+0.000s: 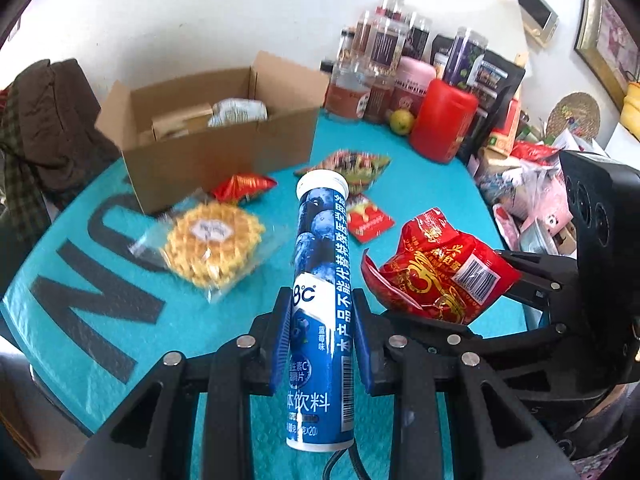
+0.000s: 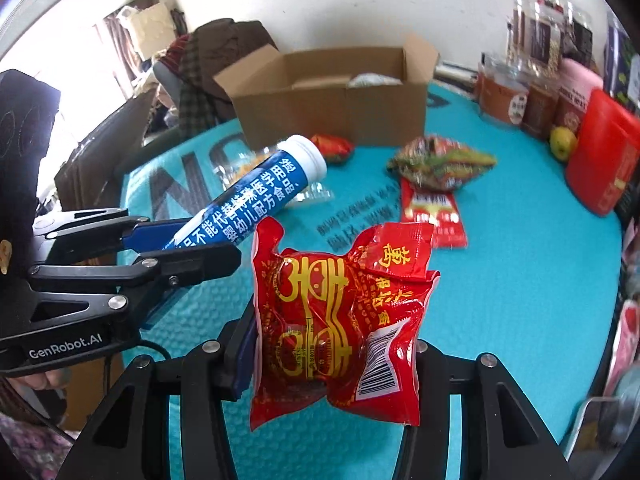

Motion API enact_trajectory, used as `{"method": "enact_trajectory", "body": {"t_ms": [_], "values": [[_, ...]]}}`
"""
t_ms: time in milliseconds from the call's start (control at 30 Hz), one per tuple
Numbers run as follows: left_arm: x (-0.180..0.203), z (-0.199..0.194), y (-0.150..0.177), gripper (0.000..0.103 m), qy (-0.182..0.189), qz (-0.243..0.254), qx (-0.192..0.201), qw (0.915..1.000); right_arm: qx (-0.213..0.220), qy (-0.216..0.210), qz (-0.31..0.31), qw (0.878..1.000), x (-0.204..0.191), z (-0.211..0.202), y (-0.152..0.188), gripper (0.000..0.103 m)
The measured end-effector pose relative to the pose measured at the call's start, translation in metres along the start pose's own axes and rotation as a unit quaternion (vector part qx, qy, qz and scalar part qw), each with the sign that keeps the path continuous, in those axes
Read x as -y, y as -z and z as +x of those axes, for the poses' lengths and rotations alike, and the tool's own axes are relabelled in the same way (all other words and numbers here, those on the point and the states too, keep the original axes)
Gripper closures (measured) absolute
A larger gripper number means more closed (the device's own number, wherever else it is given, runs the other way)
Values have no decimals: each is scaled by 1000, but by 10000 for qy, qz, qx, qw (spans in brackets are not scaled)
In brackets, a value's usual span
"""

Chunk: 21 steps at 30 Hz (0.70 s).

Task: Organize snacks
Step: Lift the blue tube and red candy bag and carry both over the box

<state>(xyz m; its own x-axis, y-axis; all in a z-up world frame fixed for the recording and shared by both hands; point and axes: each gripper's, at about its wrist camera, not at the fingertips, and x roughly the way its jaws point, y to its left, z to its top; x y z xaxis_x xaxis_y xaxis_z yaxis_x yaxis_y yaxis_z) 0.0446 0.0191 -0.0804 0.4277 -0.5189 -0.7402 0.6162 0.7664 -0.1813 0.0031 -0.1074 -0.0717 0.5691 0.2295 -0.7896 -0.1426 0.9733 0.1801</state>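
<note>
1. The left gripper [image 1: 322,332] is held above the teal table mat [image 1: 120,320], its fingers reaching forward over the table toward the cardboard box [image 1: 208,148]. Its blue pads [image 1: 282,336] are pressed against both sides of a blue effervescent-tablet tube [image 1: 320,300], pinching it around its lower half.
2. The tube's long axis runs along the fingers; its white cap [image 1: 322,184] points away from the gripper toward the box, and its flat base sticks out behind the pads. From the right wrist camera the tube slants up and to the right, clear of the mat.
3. The right gripper [image 2: 334,340] is raised just beside the left one, to its right, also facing the box. Its fingers are closed on a red snack packet [image 2: 340,320] with gold characters, squeezing it from both sides; the packet stands upright with its barcode at lower right.
4. On the mat between the grippers and the box lie a clear-wrapped waffle cake [image 1: 214,252], a small red wrapped snack [image 1: 244,188], a multicoloured snack bag [image 1: 352,166] and a flat red sachet [image 1: 368,220].
5. The box is open-topped, with packets already inside [image 1: 236,112].
6. Along the wall right of the box stand jars [image 1: 380,60], a red canister [image 1: 444,120] and a yellow-green fruit [image 1: 401,121].
</note>
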Motion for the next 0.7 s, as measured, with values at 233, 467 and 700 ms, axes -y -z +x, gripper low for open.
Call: {"method": "enact_trajectory", "body": {"t_ms": [233, 467, 700], "values": [[-3, -14, -22, 75, 23, 143, 288, 9995, 247, 83, -267, 9993, -5, -12, -30, 55], [-9, -26, -54, 75, -98, 272, 676, 9973, 520, 185, -398, 9977, -4, -21, -63, 55], [-21, -29, -91, 75, -183, 282, 976, 9947, 729, 295, -578, 9952, -1, -23, -96, 55]]}}
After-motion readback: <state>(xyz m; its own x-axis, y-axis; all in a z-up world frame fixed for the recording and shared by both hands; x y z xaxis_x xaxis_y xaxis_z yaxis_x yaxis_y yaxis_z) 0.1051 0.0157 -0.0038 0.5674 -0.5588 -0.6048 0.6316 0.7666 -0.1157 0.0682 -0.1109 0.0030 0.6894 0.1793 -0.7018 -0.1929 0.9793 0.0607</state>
